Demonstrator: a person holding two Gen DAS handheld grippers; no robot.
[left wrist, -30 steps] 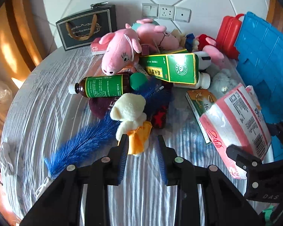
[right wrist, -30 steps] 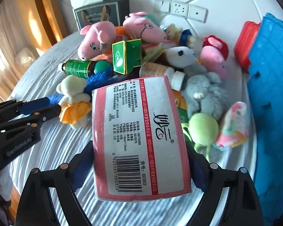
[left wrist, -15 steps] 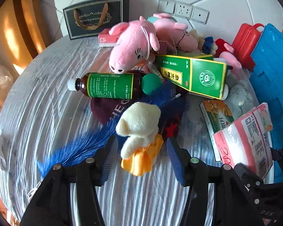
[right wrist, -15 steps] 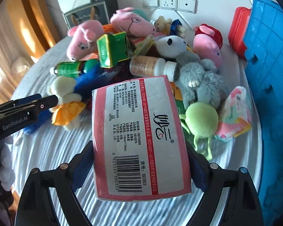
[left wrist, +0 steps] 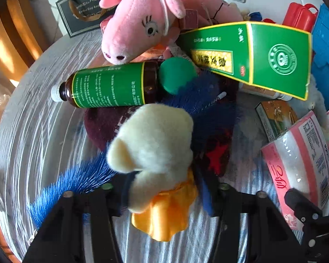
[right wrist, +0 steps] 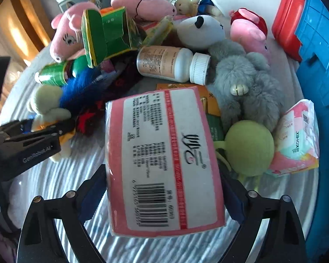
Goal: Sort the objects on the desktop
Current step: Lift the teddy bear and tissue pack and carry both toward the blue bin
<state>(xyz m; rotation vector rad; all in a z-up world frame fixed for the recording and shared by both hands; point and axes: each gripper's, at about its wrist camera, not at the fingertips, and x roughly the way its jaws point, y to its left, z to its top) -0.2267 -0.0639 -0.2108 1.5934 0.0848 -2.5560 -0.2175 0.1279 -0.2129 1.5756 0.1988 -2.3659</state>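
My left gripper [left wrist: 164, 188] stands open around a cream plush bear [left wrist: 153, 144] in an orange skirt, one finger on each side of its body. The bear lies on the striped tablecloth [left wrist: 33, 131] at the near edge of a toy pile. It also shows in the right wrist view [right wrist: 46, 103], with the left gripper [right wrist: 33, 138] at it. My right gripper [right wrist: 164, 188] is shut on a pink and white tissue pack [right wrist: 164, 160], held above the cloth. The pack also shows at the right of the left wrist view [left wrist: 296, 160].
Behind the bear lie a brown bottle with a green label [left wrist: 107, 85], a blue feather duster [left wrist: 72, 179], a green box [left wrist: 252, 57] and a pink pig plush [left wrist: 140, 19]. A blue crate [right wrist: 322, 65], a grey plush [right wrist: 247, 81], a green ball toy [right wrist: 247, 146] and a pill bottle [right wrist: 171, 63] are at right.
My left gripper has moved forward and now straddles the cream bear, which was ahead of the fingertips before. The right gripper has dropped lower toward the cloth, still holding the tissue pack.
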